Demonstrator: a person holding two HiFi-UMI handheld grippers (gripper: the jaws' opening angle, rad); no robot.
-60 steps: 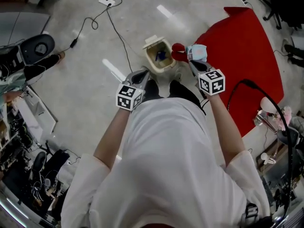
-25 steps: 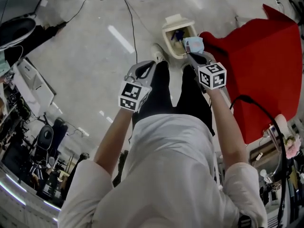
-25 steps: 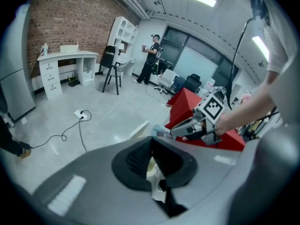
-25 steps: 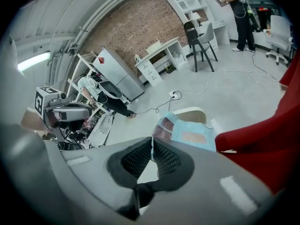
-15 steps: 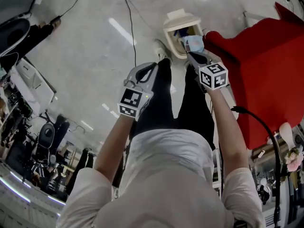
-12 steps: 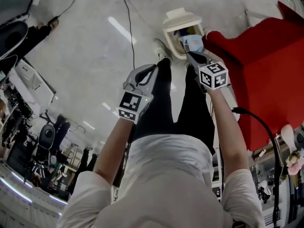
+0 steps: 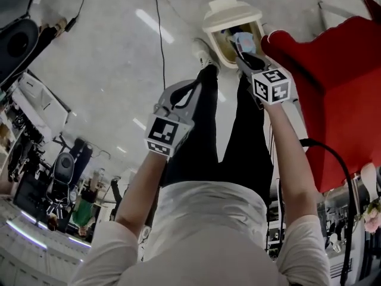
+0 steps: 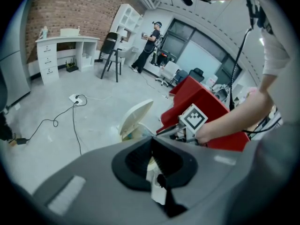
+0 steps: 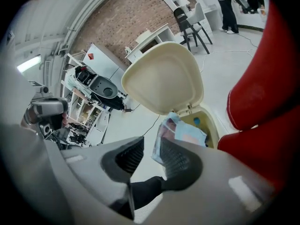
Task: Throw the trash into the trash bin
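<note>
The bin [image 7: 214, 40] stands on the grey floor [image 7: 107, 58], close to the person's white shoe [image 7: 202, 52]. Its lid [image 7: 229, 8] is up, so the bin is open. A big red thing [image 7: 333, 70] sits just beside the bin.

The right gripper [image 7: 245, 57] points down at the open bin. A light blue wrapper [image 7: 243, 39] is at its tip, over the mouth of the bin.

In the right gripper view, the wrapper [image 9: 183, 134] is between the jaws of the right gripper [image 9: 152, 146]. The jaws have just been opening and are a little way apart. The wrapper leans on one jaw and there is a gap on the other side, so the jaws do not squeeze it. Behind the wrapper are the lid [image 9: 164, 78] and the yellow inside of the bin [image 9: 213, 123]. A small blue thing [image 9: 196, 121] lies in the bin.

The left gripper [image 7: 193, 85] hangs in front of the person's black legs [image 7: 238, 136], off to the side of the bin. In the left gripper view, the jaws of the left gripper [image 8: 152, 142] are closed, tip to tip, with nothing held in them. Past them are the lid [image 8: 136, 118] and the right gripper [image 8: 164, 131].
</note>
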